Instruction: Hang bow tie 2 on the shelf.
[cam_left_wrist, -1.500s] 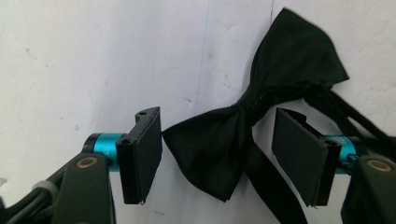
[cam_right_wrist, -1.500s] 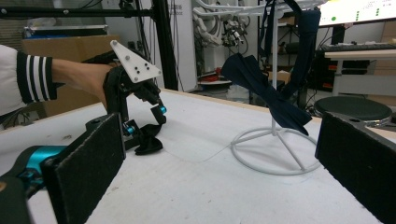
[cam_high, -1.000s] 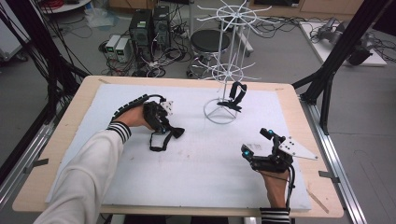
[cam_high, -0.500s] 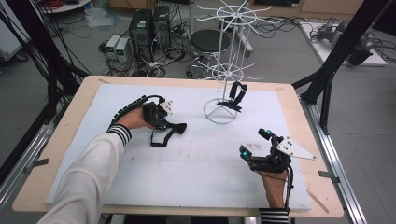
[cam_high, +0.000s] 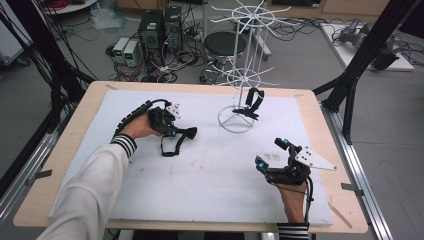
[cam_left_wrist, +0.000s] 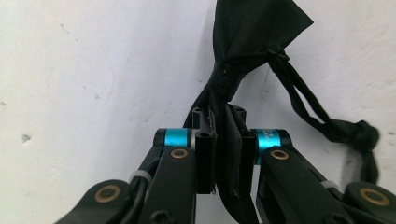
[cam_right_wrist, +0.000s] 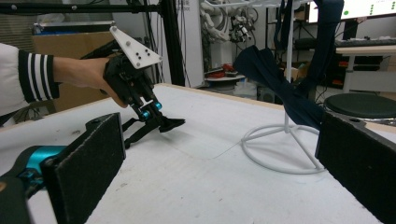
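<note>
Claw (cam_high: 176, 131) of left hand slants down — pinching black strap (cam_high: 175, 142) on table.

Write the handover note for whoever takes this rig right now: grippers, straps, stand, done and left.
Left gripper: jaws have just closed and are shut on the black strap lying on the white mat, left of the stand.
Right gripper: jaws open, holding nothing, resting at the near right of the mat.
White wire stand: upright at the far side, with another black strap already hanging on it.
Done: one strap hung, second one gripped.
Left, probably: lift the gripped strap and hang it on the stand.
</note>
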